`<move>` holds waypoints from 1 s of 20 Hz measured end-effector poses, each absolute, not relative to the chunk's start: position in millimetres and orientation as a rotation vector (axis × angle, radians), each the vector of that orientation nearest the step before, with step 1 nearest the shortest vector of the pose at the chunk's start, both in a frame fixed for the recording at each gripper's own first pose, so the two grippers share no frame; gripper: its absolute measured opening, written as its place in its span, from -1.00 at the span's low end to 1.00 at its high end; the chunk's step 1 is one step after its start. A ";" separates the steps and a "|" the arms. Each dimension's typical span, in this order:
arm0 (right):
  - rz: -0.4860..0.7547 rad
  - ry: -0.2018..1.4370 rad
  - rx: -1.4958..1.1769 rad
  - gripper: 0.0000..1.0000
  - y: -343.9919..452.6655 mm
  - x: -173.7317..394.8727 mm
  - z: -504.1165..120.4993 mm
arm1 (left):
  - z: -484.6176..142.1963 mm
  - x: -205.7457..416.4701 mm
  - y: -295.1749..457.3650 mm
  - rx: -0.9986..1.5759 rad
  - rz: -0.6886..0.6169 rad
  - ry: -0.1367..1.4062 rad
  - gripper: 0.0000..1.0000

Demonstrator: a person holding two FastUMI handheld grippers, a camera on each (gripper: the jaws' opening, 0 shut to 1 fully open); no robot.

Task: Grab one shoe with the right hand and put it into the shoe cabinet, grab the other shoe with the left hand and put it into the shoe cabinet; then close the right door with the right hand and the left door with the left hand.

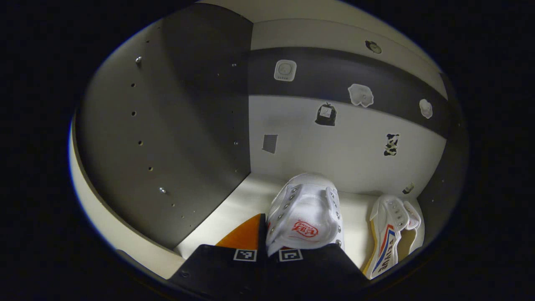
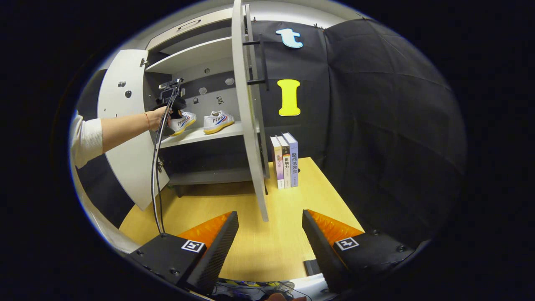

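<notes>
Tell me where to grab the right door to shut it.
Probably the black bar handle, high on the right door, outer face. The door stands edge-on to the open right tongs; the upright bar sits off the panel on posts, so come from its right in the right gripper view, straddling the bar.

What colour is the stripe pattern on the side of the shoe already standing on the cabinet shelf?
Red and blue stripes on the white shoe, with a yellowish sole; clearest in the left gripper view.
</notes>
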State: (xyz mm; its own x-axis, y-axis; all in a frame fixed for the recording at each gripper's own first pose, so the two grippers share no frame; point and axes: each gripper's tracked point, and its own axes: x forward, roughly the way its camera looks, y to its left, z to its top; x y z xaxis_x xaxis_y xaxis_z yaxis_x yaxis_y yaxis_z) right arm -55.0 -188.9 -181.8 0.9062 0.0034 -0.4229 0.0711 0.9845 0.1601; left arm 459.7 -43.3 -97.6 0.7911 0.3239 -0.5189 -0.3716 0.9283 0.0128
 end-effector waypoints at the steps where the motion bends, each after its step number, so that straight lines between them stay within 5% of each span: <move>1: -0.041 0.438 0.173 0.95 -193.1 -55.0 -182.7 | -101.5 460.8 -41.7 -0.084 0.390 0.548 -0.90; 6: -0.058 0.443 0.178 0.95 -202.5 -54.2 -185.6 | -113.2 467.8 -38.6 -0.053 0.421 0.567 -0.89; 12: -0.050 0.444 0.179 0.94 -195.0 -54.4 -186.6 | -119.1 468.5 -49.3 -0.107 0.345 0.594 -0.60; 20: -0.037 0.430 0.182 0.95 -182.6 -56.9 -181.2 | -108.4 445.1 -42.5 -0.169 0.365 0.601 0.16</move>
